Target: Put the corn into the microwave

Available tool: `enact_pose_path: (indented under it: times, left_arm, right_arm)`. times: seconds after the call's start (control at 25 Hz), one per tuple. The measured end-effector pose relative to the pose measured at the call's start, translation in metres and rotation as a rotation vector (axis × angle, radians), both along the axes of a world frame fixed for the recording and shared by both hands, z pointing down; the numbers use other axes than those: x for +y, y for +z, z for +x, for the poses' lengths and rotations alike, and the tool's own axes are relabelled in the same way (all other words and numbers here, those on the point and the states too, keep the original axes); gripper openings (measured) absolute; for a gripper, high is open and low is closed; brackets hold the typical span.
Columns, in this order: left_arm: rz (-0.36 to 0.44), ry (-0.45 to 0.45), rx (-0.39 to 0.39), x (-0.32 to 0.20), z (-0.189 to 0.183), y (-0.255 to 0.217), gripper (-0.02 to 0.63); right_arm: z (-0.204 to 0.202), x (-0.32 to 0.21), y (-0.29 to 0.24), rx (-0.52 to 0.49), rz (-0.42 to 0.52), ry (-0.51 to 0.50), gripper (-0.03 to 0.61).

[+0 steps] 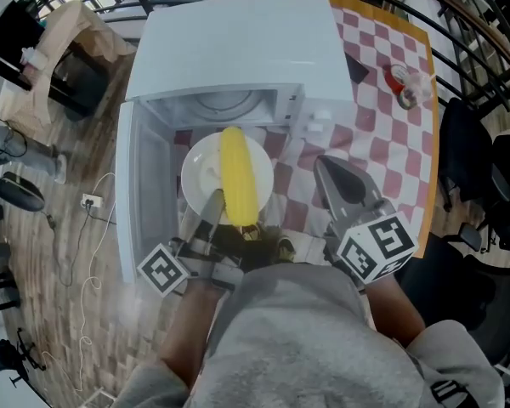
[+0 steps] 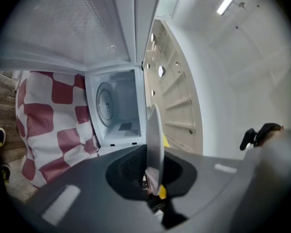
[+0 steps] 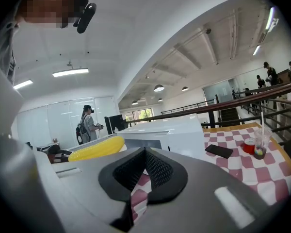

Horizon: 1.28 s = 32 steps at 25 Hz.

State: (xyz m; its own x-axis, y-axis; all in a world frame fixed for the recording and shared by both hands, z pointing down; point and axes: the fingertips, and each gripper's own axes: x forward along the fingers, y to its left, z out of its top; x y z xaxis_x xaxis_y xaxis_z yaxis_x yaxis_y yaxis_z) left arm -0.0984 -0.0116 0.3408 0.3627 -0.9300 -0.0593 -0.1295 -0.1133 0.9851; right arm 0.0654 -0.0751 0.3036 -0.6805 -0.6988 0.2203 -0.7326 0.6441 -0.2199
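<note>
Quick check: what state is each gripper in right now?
Left gripper: shut on the rim of the round white plate carrying the yellow corn cob.
Right gripper: shut, empty.

I count one corn cob [image 1: 238,177], one white plate [image 1: 199,173], one microwave [image 1: 238,49], one black phone [image 1: 355,68], one small red container [image 1: 396,78], my two grippers [image 1: 211,204] [image 1: 328,170].

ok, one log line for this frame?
left gripper: shut on plate | corn: on plate | right gripper: shut, empty | microwave: door open, corn not yet inside
</note>
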Motion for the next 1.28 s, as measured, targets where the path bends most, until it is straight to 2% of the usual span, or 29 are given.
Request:
enact_pose_path:
  times: [0.6,1.04,1.28]
  left_arm:
    - [0.004,0.079,0.035,-0.042,-0.027,0.003,0.020]
    - [0.011,0.064,0.031,-0.043,-0.063,0.006,0.020]
    - [0.024,0.074,0.041,-0.044,-0.069,0.010,0.020]
  right_arm:
    - [-0.036,-0.027,-0.001,0.024,-0.006,0.057,-0.002]
    - [-0.061,-0.027,0.000,0.032,0.003,0.075,-0.002]
    - [-0.067,-0.025,0.003,0.030,0.011,0.092,-0.002]
